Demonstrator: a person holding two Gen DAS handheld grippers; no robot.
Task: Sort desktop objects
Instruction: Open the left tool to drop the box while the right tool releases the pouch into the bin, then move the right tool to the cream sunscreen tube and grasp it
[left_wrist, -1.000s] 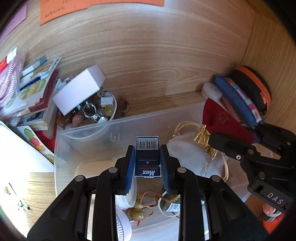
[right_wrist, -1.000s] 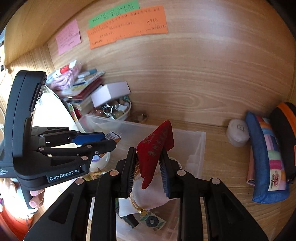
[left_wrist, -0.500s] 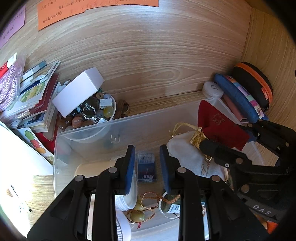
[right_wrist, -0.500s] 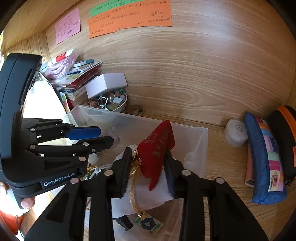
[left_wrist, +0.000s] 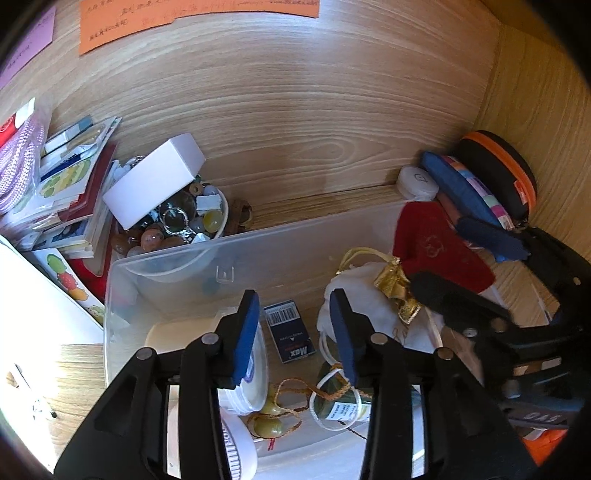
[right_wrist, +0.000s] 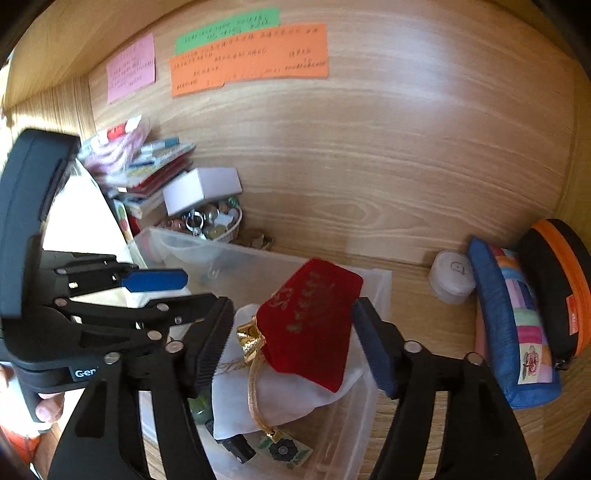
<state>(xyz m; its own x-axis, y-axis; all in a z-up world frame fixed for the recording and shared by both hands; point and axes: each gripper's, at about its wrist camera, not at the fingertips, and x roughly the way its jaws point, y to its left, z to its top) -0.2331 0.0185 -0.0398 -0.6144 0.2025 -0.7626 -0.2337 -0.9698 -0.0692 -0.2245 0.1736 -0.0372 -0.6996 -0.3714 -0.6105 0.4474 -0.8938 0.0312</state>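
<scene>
Both of your tongs have let go since a second ago: the Max staple box (left_wrist: 291, 331) now lies flat on the floor of the clear plastic bin (left_wrist: 177, 254), between the spread fingers of your left gripper (left_wrist: 293, 334). Your right gripper (right_wrist: 293, 345) is released too, its fingers wide on either side of the red velvet pouch (right_wrist: 312, 321), which rests on the white drawstring bag (right_wrist: 284, 395) inside the bin.

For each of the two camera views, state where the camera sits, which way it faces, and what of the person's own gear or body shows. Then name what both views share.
Left wrist: rides the left gripper, looking down into the clear bin at the staple box; its own open fingers show.
Right wrist: rides the right gripper, facing the wooden back wall over the red pouch; its open fingers and a fingertip show.
Shared: bin, pouch, white pouch, and each other's gripper.
</scene>
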